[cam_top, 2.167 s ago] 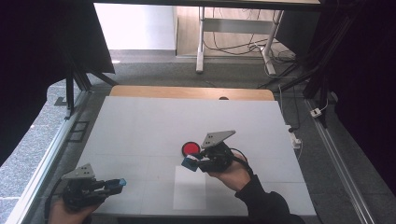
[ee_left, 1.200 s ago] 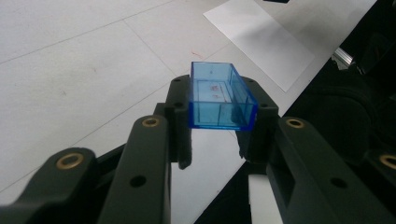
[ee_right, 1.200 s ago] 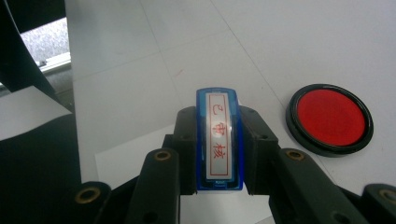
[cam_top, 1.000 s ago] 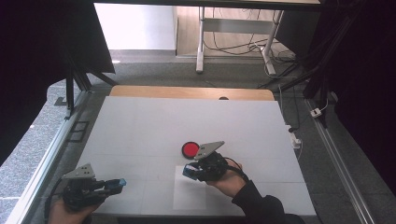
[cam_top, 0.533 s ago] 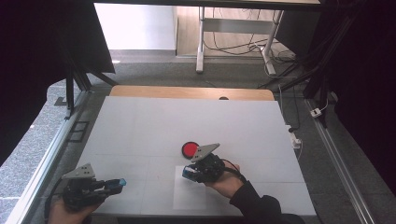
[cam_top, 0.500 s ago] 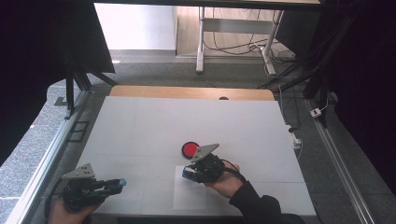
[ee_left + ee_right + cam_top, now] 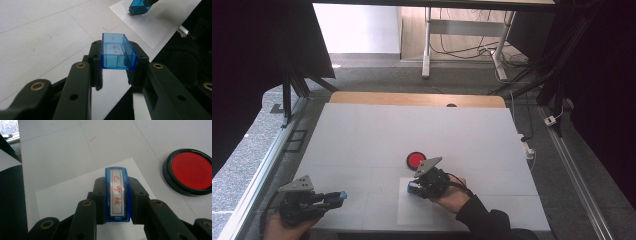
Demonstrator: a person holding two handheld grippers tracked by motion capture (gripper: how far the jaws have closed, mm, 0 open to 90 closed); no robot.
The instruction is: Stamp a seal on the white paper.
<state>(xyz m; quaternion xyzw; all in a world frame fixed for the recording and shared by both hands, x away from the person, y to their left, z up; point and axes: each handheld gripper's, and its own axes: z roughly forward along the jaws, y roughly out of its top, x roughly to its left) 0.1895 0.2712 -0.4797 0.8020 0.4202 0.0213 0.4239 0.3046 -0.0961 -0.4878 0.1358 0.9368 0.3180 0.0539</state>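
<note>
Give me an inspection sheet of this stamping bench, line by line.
Surface: white table, wooden strip at far edge.
Job's things: blue stamp over white paper; clear blue cap; red ink pad beside paper.
Clutter: nothing seen.
Grippers: right gripper shut on stamp; left gripper shut on cap at near left.
Cables: black cable at right gripper; floor wires beyond.
Surroundings: metal frame rails, desk legs, grey floor.

Red characters "已审核" are read on the white label of the blue stamp (image 7: 117,195), framed in a red border.
</note>
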